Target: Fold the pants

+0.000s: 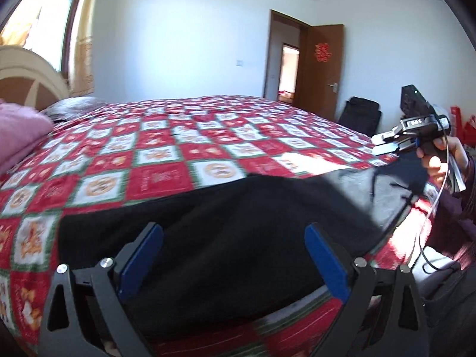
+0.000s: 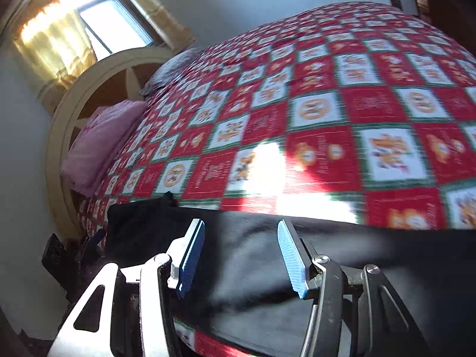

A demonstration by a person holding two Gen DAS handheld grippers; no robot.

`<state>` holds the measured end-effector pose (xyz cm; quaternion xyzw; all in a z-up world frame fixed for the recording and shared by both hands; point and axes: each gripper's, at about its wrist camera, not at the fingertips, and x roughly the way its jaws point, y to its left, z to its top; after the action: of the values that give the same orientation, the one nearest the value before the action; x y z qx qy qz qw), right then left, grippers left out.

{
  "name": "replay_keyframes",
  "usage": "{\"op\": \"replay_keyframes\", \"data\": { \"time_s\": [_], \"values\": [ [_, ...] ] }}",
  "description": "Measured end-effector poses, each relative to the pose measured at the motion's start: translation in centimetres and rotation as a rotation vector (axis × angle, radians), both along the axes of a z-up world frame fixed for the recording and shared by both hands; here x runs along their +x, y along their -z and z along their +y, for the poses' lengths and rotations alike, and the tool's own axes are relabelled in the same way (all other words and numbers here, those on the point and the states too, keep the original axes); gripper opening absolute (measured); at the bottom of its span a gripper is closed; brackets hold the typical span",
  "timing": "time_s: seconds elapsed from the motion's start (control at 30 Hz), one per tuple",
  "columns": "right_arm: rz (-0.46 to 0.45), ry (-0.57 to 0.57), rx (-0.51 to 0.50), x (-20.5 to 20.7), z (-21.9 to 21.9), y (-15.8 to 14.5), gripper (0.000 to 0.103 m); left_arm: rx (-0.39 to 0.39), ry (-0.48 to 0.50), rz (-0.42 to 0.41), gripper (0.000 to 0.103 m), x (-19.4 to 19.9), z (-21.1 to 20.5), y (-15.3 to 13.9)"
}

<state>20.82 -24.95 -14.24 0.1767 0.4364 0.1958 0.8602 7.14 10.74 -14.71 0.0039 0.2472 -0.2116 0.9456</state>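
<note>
Bed (image 1: 208,136) under a red-and-white checked cover fills both views; it serves as the flat work surface.

Black pants (image 1: 226,238) lie along the near edge of the bed, at 6 o'clock in each view, flat and in a long band, likely so a further fold can be made across the length.

Left gripper (image 1: 233,264): tongs wide, nothing between the pads, hanging just over the dark cloth.

Right gripper (image 2: 241,255): tongs about half apart, above the pants; blur makes it hard to say whether a pad brushes the fabric, but nothing looks pinched.

Left view alone shows the right tool side-on at 3 o'clock with a hand on its handle, plus the open door at 1 o'clock. Right view alone shows the pants' bunched far end at 9 o'clock, and the pink pillow (image 2: 98,145) and the headboard beyond it.
</note>
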Motion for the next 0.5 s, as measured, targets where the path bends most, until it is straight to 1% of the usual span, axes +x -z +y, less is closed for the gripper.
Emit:
{"op": "replay_keyframes", "data": {
  "time_s": [0.07, 0.1, 0.13, 0.23, 0.33, 0.37, 0.4, 0.43, 0.5],
  "values": [
    [-0.011, 0.127, -0.005, -2.6, -5.8, -0.7, 0.053, 0.027, 0.049, -0.006, 0.099, 0.2, -2.1, -0.4],
    [-0.014, 0.180, -0.009, -3.4, -7.9, -1.0, 0.053, 0.041, 0.081, -0.008, 0.099, 0.4, -3.5, -0.6],
    [-0.024, 0.256, -0.015, -4.8, -10.8, -1.5, 0.053, 0.046, 0.105, -0.010, 0.099, 0.6, -4.5, -0.8],
    [-0.068, 0.447, -0.018, -8.4, -17.3, -2.6, 0.053, 0.051, 0.183, -0.005, 0.098, 1.0, -7.9, -1.3],
    [-0.088, 0.558, 0.007, -10.4, -21.4, -3.2, 0.053, 0.039, 0.257, 0.012, 0.096, 1.2, -10.8, -1.6],
    [-0.090, 0.574, 0.013, -10.8, -21.8, -3.2, 0.053, 0.038, 0.278, 0.020, 0.095, 1.2, -11.7, -1.6],
    [-0.092, 0.600, 0.021, -11.3, -22.7, -3.0, 0.053, 0.043, 0.303, 0.029, 0.091, 1.2, -12.7, -1.5],
    [-0.092, 0.615, 0.025, -11.6, -22.7, -3.0, 0.053, 0.052, 0.333, 0.040, 0.088, 1.2, -13.8, -1.4],
    [-0.091, 0.632, 0.053, -12.1, -23.2, -2.5, 0.053, 0.068, 0.377, 0.058, 0.085, 1.1, -15.7, -1.1]
  ]
}}
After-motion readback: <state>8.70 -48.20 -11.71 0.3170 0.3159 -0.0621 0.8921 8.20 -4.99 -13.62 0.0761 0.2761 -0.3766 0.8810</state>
